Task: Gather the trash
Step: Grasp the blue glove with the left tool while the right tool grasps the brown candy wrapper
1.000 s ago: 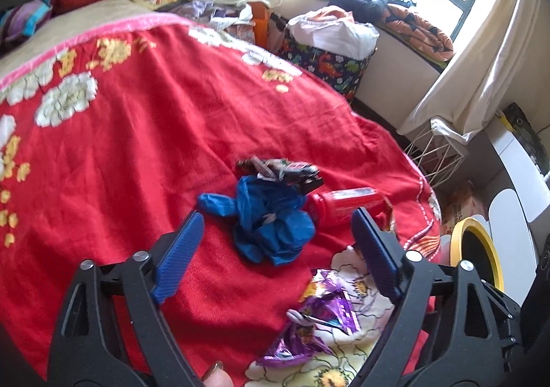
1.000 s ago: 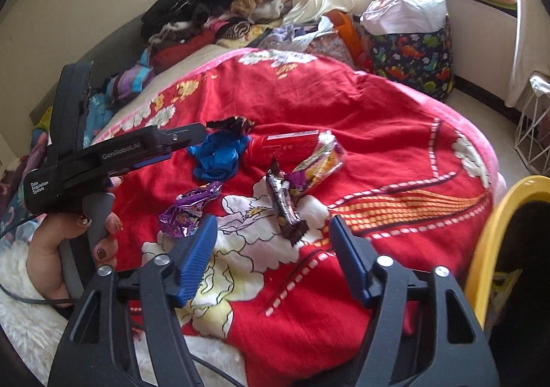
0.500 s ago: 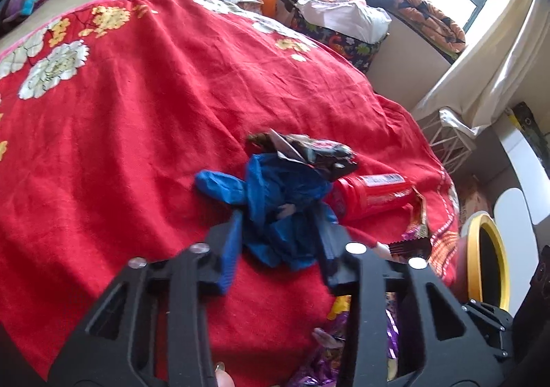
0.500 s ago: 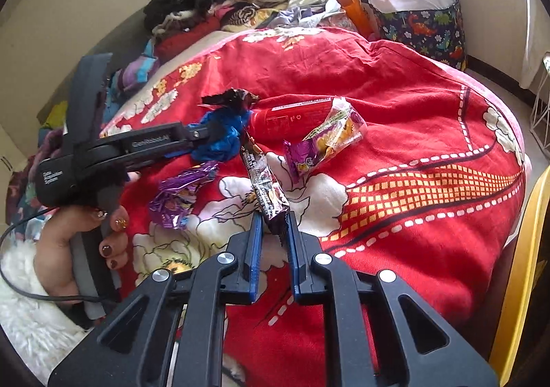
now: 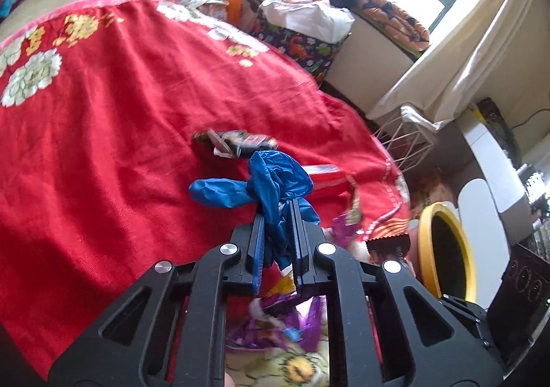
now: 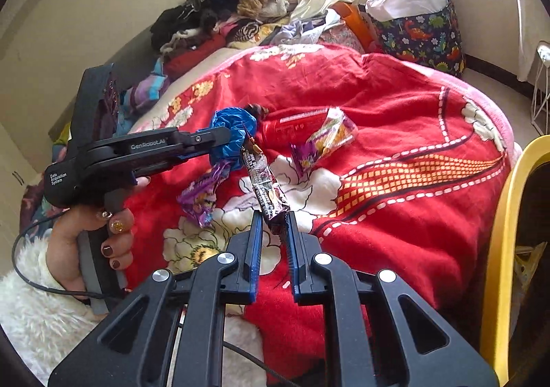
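Two pieces of trash are in hand and none is in the bin yet, as far as these views show. The left gripper [image 5: 277,211] pinches the crumpled blue glove [image 5: 275,184], which hangs bunched between its pads just above the red blanket [image 5: 103,132]. The right gripper [image 6: 273,225] is pressed onto the near end of a dark wrapper [image 6: 264,187], whose far end slants up toward the glove. The yellow bin [image 5: 471,270] stands off the bed's edge, to the right.

Left on the blanket: a purple wrapper [image 6: 202,194], a purple-and-yellow wrapper [image 6: 326,142], a red bottle [image 6: 292,125] and a dark wrapper beyond the glove [image 5: 237,144]. More may lie hidden under the grippers; the near patch is blurred.

A second ago both grippers stood spread, short of the glove and wrapper, which lay flat. The left jaws have just been closing, with the glove between them; the glove and the wrapper now look raised.
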`<state>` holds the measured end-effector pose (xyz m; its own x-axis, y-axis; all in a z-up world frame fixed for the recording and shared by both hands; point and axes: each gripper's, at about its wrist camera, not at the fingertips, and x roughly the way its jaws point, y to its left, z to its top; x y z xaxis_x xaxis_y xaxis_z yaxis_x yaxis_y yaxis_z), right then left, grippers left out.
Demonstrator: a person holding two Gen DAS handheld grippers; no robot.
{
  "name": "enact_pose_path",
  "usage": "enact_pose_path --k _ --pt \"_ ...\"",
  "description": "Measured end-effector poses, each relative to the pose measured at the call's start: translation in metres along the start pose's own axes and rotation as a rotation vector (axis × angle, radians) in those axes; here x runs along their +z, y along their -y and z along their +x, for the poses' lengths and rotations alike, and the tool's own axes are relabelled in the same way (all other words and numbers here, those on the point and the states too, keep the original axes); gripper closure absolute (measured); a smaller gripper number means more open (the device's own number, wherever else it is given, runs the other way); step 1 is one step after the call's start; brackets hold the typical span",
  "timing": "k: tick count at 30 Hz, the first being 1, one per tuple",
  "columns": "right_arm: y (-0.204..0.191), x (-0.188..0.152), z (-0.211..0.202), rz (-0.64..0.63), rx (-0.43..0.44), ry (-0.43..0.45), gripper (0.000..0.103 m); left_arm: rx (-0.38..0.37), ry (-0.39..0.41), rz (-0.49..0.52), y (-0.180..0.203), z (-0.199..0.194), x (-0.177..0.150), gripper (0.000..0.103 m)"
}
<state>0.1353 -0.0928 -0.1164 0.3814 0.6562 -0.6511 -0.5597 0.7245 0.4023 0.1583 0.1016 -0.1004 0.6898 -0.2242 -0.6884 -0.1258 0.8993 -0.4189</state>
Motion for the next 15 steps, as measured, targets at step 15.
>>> enact_pose_path --k 15 --pt "0.012 0.012 -0.054 0.036 -0.017 0.118 0.09 -0.092 0.07 0.068 0.051 -0.031 0.011 0.095"
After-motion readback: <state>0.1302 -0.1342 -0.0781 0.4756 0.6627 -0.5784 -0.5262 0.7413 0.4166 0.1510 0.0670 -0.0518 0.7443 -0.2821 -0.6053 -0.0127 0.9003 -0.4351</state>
